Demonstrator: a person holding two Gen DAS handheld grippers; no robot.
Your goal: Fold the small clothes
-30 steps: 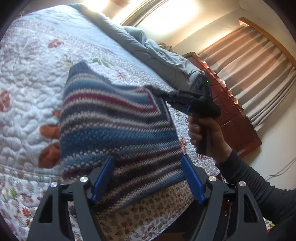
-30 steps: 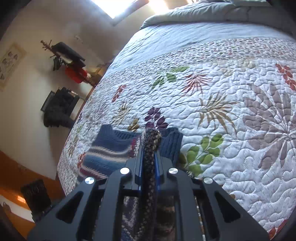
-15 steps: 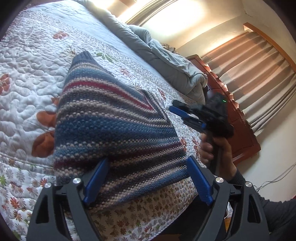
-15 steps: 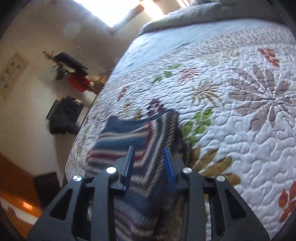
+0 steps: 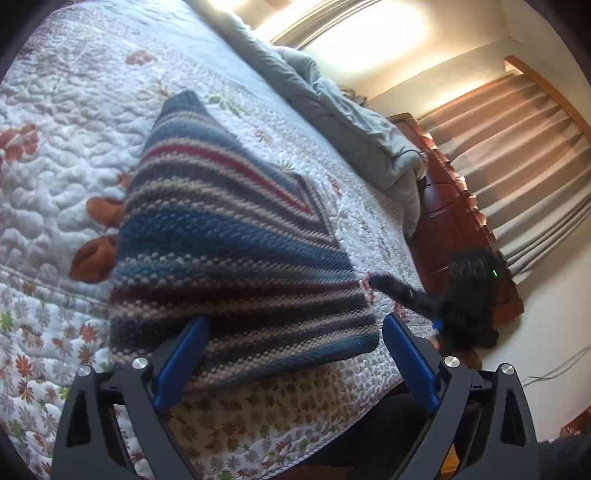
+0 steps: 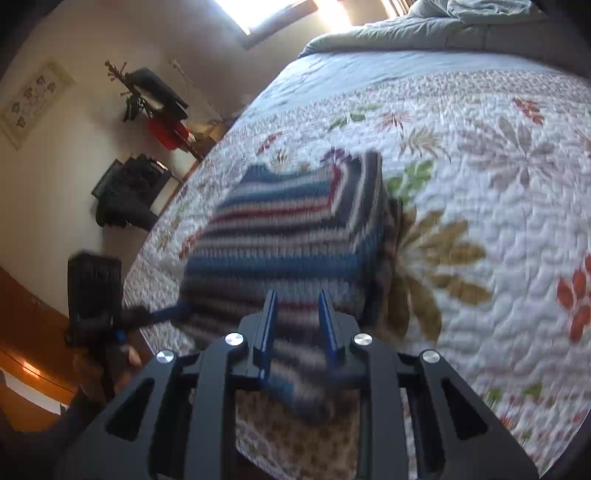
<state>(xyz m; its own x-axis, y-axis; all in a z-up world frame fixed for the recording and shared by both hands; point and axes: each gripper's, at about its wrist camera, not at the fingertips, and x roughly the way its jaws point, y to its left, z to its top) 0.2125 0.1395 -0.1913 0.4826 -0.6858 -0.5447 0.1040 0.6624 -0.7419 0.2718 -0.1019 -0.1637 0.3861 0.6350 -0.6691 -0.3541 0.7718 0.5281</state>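
A striped knit sweater in blue, grey and red lies folded flat on the floral quilt, close to the bed's near edge. My left gripper straddles the sweater's near hem with its jaws opening wide, and neither pad presses the knit. My right gripper sits just off the sweater's right near corner. Its jaws stand a narrow gap apart and are closing. Striped knit shows through the gap below them, but the pads do not grip it. The right wrist view is motion-blurred.
A grey duvet is bunched at the head of the bed. A wooden dresser and curtains stand beyond the bed's right side. A coat stand and dark bags line the left wall.
The right gripper let go of the sweater flap it was pinching and pulled back to the near right corner. The flap now lies flat. The left gripper's jaws spread wider.
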